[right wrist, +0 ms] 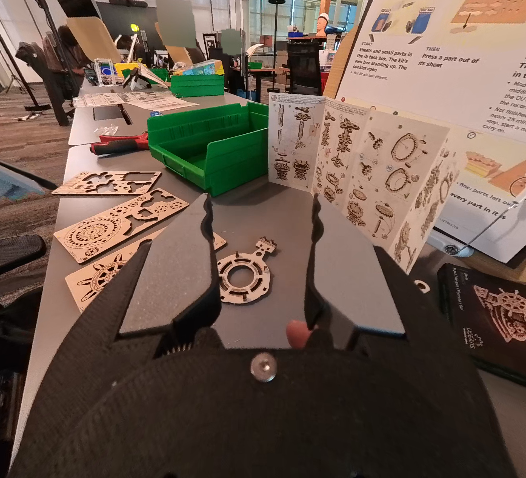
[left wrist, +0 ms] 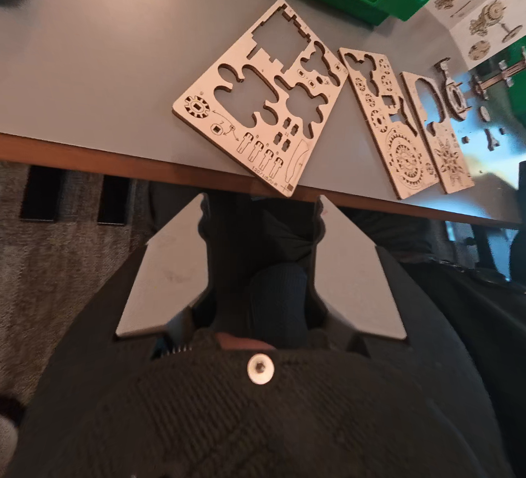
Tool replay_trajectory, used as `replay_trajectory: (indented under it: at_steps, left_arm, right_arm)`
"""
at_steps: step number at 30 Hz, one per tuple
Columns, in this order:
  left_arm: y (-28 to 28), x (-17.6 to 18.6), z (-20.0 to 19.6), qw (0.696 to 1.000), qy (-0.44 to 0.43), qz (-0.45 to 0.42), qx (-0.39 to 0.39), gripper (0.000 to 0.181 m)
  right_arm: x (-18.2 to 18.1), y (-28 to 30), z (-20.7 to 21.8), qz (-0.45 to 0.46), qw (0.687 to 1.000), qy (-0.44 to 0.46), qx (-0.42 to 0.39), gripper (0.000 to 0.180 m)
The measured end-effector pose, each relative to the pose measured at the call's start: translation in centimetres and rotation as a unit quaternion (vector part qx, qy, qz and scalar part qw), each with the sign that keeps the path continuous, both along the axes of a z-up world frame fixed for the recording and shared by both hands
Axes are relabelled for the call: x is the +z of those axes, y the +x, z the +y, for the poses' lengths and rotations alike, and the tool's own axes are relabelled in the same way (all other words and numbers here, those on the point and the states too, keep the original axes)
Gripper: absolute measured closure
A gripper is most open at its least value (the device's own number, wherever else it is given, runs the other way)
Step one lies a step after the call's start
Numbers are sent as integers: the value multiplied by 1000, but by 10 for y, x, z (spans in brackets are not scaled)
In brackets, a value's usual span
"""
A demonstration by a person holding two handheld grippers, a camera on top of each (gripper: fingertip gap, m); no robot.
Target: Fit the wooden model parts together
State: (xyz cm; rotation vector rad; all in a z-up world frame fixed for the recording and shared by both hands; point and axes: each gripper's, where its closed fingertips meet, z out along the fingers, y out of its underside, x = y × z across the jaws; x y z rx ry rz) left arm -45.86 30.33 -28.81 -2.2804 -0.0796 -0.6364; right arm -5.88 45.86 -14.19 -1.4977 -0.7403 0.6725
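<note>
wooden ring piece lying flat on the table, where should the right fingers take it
Probably by the square tab sticking out at its far end, coming from above, fingers either side. The ring piece lies flat, so its round rim gives little edge; the right gripper is open above it.

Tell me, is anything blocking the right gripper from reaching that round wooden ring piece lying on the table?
Nothing visible. The right gripper is open, and the ring piece lies flat on bare table between its fingers. The wooden sheets lie off to the left.
</note>
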Motion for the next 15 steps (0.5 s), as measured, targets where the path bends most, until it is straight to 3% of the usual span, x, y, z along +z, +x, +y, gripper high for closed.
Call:
replay_trajectory:
  at_steps: [7, 12, 15]
  left_arm:
    - [11, -3, 4, 998, 2, -63, -5, 132]
    - [13, 11, 4, 992, 32, -118, -8, 166]
    - [10, 9, 4, 991, 36, -125, -1, 170]
  right_arm:
    - [-1, -1, 0, -2, 1000, -2, 2, 112]
    - [-2, -4, -1, -4, 1000, -4, 6, 113]
    - [-3, -5, -2, -9, 1000, -2, 6, 113]
